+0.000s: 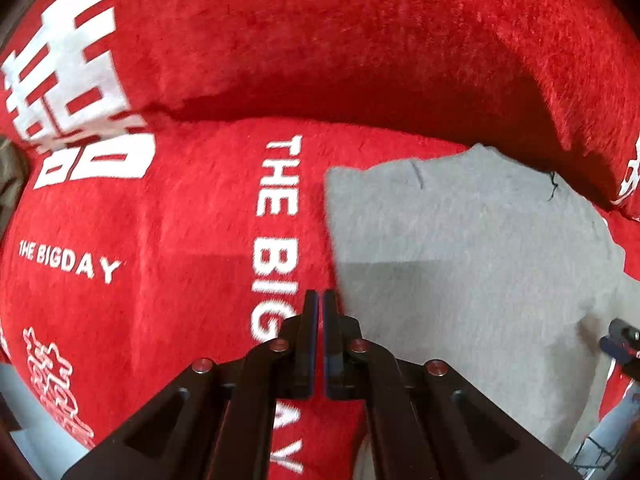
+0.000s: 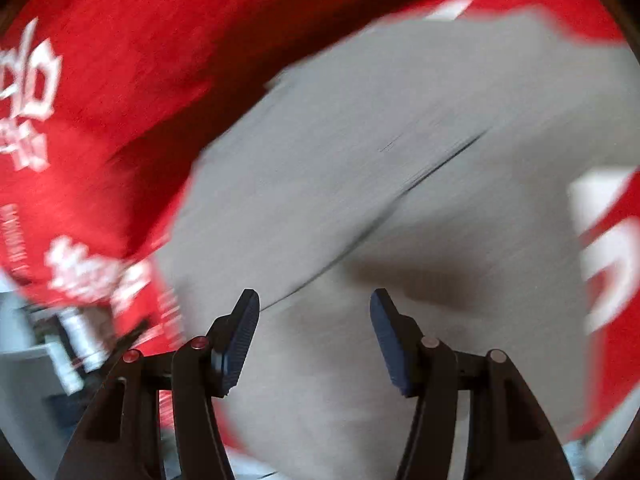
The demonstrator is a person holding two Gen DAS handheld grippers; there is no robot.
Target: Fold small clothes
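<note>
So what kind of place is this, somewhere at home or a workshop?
Probably a home, on a sofa or bed. A plush red cover printed with THE BIG DAY lies over a cushion-like seat and back, with a grey garment spread on it. Little else shows.

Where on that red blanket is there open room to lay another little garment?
Left of the grey garment, the red blanket lies bare around the white "THE BIGDAY" lettering, up to its raised fold behind. The right side is crowded: the garment fills it.
</note>
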